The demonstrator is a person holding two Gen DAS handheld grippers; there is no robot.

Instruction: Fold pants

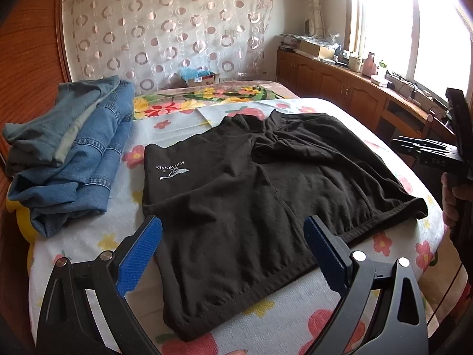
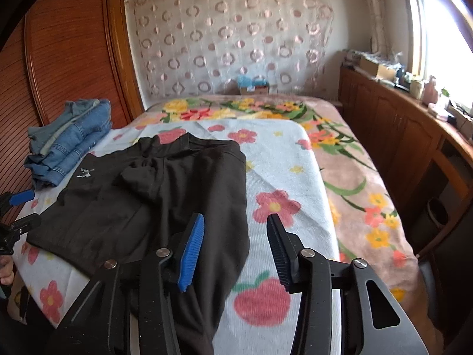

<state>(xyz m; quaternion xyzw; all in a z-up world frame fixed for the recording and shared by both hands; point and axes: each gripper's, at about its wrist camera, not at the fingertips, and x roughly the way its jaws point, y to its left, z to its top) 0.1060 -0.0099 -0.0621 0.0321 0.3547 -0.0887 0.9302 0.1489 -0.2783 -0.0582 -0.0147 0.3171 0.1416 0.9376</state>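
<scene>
A bedroom, with a flower-print sheet (image 2: 283,159) over the bed; the black pants (image 1: 236,195) lie spread flat on it beside stacked jeans (image 1: 68,159), ready for folding; left gripper (image 1: 233,251) and right gripper (image 2: 235,248) hover above with jaws apart, holding nothing.

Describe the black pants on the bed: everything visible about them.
The black pants are soft, matte knit fabric, lying mostly flat on the floral sheet and already partly folded, with a bunched fold near the far end. A white logo with lettering sits near one corner. Banded hems run along the near edges. The folded jeans lie apart beside them. Both tongs, left and right, are open, gripping nothing.
</scene>
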